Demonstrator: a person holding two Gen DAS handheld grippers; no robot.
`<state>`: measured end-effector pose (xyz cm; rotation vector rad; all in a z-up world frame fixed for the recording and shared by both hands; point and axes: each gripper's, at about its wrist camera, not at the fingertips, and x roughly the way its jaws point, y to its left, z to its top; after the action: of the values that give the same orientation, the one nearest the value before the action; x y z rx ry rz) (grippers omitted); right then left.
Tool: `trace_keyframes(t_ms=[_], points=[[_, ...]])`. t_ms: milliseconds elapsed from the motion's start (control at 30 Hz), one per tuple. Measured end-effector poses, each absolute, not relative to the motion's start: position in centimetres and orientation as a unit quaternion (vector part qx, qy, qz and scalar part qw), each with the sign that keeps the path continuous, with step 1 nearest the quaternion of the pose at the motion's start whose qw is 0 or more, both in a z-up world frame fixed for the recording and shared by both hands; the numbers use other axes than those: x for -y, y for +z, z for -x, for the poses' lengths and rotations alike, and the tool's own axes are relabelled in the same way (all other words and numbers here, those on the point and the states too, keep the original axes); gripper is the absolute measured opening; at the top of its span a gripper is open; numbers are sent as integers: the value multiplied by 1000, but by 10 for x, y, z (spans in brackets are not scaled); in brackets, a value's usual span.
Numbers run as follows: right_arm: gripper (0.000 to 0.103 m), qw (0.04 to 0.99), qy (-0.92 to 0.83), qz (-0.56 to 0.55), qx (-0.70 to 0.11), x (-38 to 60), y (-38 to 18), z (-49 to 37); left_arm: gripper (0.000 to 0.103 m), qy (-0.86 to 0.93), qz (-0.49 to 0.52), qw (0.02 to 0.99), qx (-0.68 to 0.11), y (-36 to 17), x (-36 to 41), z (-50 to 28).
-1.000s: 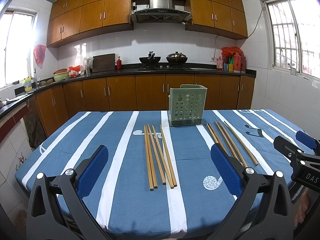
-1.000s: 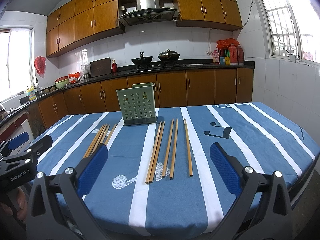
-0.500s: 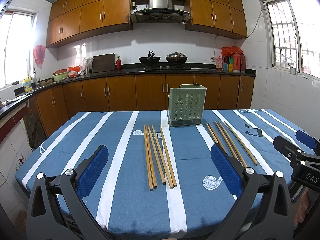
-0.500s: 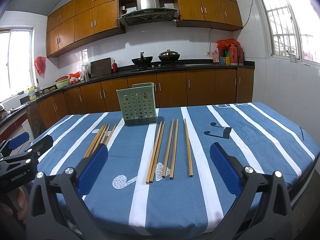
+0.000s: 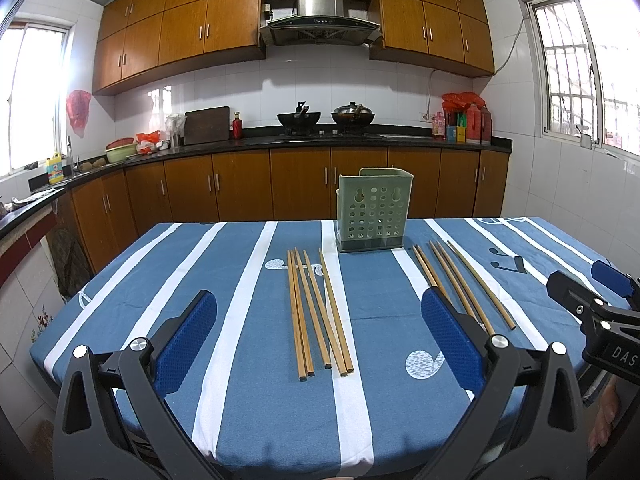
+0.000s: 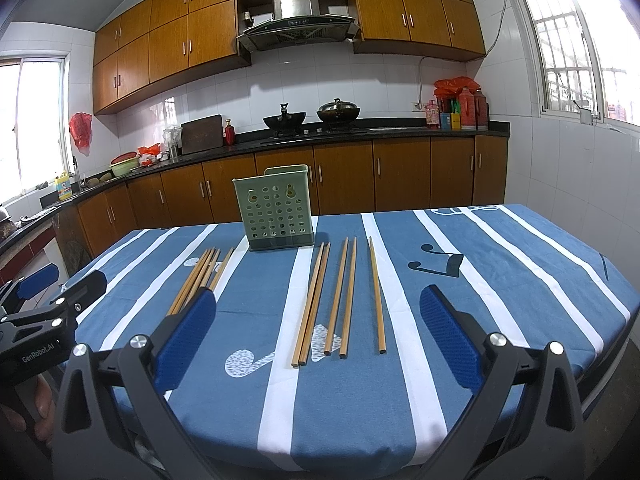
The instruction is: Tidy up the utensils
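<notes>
A green perforated utensil holder [image 5: 374, 210] [image 6: 276, 208] stands upright at the far middle of the blue striped tablecloth. Two groups of several wooden chopsticks lie flat in front of it: a left group [image 5: 318, 308] [image 6: 200, 276] and a right group [image 5: 460, 284] [image 6: 340, 300]. My left gripper [image 5: 320, 340] hovers open over the near table edge, with the left group between its blue pads. My right gripper [image 6: 318, 340] is open too, framing the right group. Each gripper shows at the edge of the other's view, the right gripper [image 5: 592, 304] and the left gripper [image 6: 52, 300]. Neither holds anything.
The table [image 5: 200, 320] carries a blue cloth with white stripes and music notes. Behind it run wooden cabinets [image 5: 240, 188] and a black counter with woks [image 5: 300, 120], bottles and a cutting board. A hand shows at the lower left in the right wrist view [image 6: 40, 404].
</notes>
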<state>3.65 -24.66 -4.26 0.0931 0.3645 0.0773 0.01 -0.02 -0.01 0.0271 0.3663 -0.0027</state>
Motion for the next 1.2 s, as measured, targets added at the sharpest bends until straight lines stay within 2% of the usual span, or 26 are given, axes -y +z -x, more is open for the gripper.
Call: trace_keyframes(t_ms=[567, 933, 1000, 1067, 1100, 1167, 1200], points=[[99, 980, 35, -50, -189, 248, -45, -40, 101, 1, -11, 982, -191, -4, -3, -3], [99, 958, -27, -88, -271, 277, -77, -90, 101, 44, 39, 956, -288, -37, -38, -37], [93, 953, -37, -92, -287, 284, -82, -103, 101, 48, 51, 952, -299, -41, -47, -41], [77, 945, -35, -92, -312, 287, -89, -121, 101, 52, 65, 947, -311, -46, -57, -47], [73, 940, -38, -91, -326, 288, -93, -130, 101, 52, 68, 945, -315, -47, -59, -49], [59, 929, -39, -89, -358, 290, -103, -151, 101, 52, 71, 943, -322, -50, -64, -53], [56, 924, -37, -91, -370, 291, -107, -159, 101, 51, 69, 942, -326, -50, -64, -58]])
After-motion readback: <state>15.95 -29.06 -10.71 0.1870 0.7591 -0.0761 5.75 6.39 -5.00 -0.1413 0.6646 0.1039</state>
